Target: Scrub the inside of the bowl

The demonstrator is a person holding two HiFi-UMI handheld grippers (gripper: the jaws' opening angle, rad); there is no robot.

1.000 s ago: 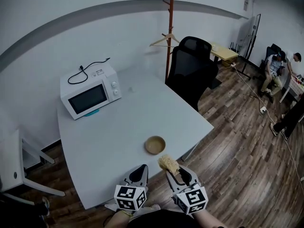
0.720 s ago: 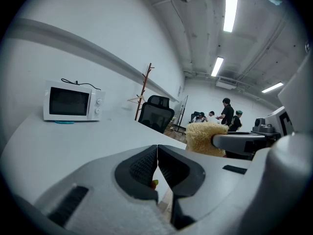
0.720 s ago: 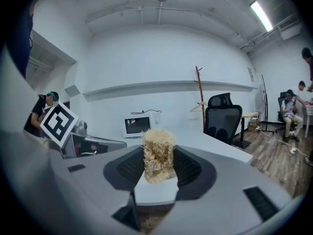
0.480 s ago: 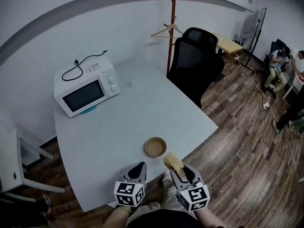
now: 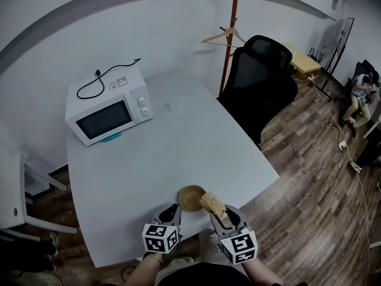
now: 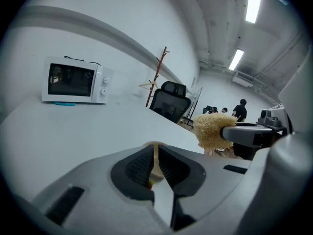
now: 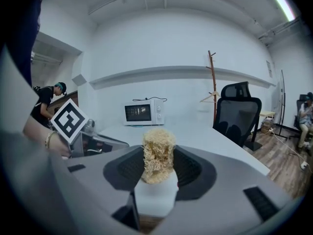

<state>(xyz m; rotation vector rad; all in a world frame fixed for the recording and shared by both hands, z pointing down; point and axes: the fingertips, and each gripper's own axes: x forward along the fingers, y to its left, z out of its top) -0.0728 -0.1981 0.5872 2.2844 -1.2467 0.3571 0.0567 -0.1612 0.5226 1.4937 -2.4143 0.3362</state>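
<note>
A small tan wooden bowl stands near the front edge of the white table. My left gripper is shut with nothing in it, its tips just left of the bowl's near rim. In the left gripper view, a sliver of the bowl shows through the thin slit between the jaws of the left gripper. My right gripper is shut on a pale yellow loofah scrubber, which hangs at the bowl's right rim. In the right gripper view the scrubber fills the space between the pads of the right gripper.
A white microwave sits at the table's back left, its cord on top. A black office chair and a coat stand are to the right. Wooden floor lies beyond the table's right edge. People sit far right.
Both grippers have moved forward and down to the bowl. The scrubber now hangs at the bowl's right rim, and the left tips have reached its near rim.
</note>
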